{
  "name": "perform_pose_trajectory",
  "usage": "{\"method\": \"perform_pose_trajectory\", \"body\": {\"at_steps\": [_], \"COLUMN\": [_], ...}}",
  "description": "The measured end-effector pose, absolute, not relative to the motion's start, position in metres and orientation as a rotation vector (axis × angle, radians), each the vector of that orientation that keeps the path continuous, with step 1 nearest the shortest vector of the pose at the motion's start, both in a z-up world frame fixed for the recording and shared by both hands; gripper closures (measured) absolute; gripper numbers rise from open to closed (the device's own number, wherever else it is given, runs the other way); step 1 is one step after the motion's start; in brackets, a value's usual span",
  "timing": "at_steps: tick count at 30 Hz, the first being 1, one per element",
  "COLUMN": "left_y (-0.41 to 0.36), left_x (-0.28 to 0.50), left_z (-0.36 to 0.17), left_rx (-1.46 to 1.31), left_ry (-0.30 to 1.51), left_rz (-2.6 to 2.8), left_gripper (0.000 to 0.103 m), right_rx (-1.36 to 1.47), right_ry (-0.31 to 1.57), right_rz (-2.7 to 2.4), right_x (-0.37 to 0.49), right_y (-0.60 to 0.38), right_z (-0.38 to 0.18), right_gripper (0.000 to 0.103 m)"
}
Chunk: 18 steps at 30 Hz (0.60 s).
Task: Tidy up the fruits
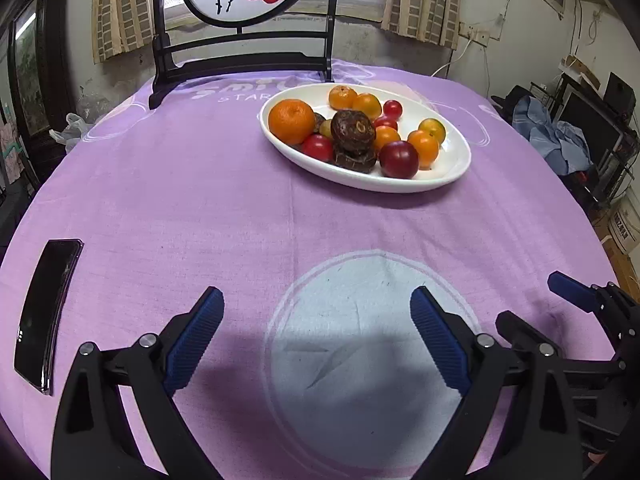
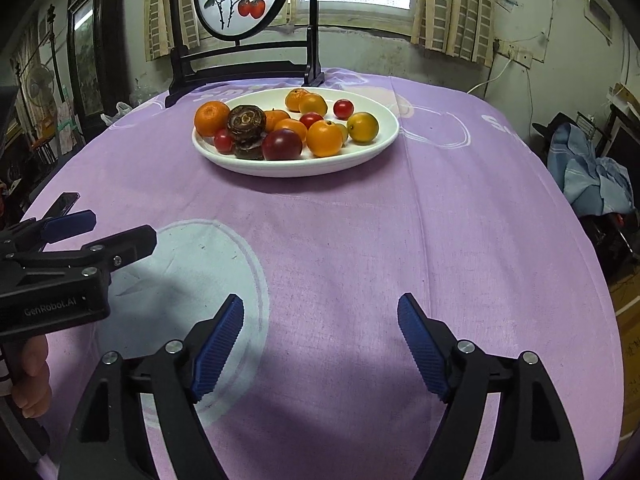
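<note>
Hovering low over the near part of the table, the left gripper (image 1: 316, 300) has its blue ribbed fingers (image 1: 196, 336) spread wide, nothing between them. Below it lies a pale circle (image 1: 360, 360) printed on the purple tablecloth (image 1: 200, 184). The right gripper (image 2: 320, 308) hangs just to the right of it, level, jaws likewise parted and empty; its fingertips point toward the far side of the table. In the right wrist view the left gripper's black body shows side-on at the left edge, lettered "GenRobot.AI", with the person's hand (image 2: 34, 376) wrapped around its handle below.

Left of the left gripper, near the table's edge, a dark phone (image 1: 46, 316) lies flat on the cloth.

Well beyond both grippers, toward the far side, a white oval plate (image 1: 448, 168) sits on the cloth and holds the fruit. A large orange (image 1: 291, 121) lies at its left end; two dark brown ridged fruits (image 1: 353, 128) are stacked in the middle; a dark red plum (image 1: 399, 159) is at the near edge; small oranges and red cherry tomatoes fill the rest, and a yellow-green citrus (image 2: 362, 127) sits at the right.

White lettering on the cloth beside the plate's far left reads partly "smi" and "STAR"; the rest is hidden. Behind the plate stands a dark wooden screen (image 1: 240, 56) with a round panel painted with two red fruits on a branch.
</note>
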<state>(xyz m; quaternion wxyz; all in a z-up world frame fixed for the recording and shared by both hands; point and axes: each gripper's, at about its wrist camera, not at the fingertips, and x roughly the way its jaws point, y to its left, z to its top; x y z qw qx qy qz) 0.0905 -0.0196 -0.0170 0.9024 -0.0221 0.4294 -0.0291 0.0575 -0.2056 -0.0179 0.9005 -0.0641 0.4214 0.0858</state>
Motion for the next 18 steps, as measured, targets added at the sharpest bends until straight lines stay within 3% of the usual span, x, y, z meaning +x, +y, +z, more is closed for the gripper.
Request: {"method": "perform_pose_trajectory", "body": {"at_steps": [12,18], "left_y": [-0.026,-0.025], "left_x": [0.093,0.099], "left_z": [-0.037,-0.053], "left_rx": [-0.027,-0.012], "left_ry": [0.936,0.976], "left_rz": [-0.06,-0.035], "left_gripper": [0.006,0.005], "right_rx": [-0.13,-0.118], "right_ry": [0.957,0.962], "right_rz": [0.172,0.169], "right_x": [0.057,0.058], "right_y": [-0.208,-0.21], "right_z": [-0.042,-0.045], "right_gripper": [0.021,0.009]}}
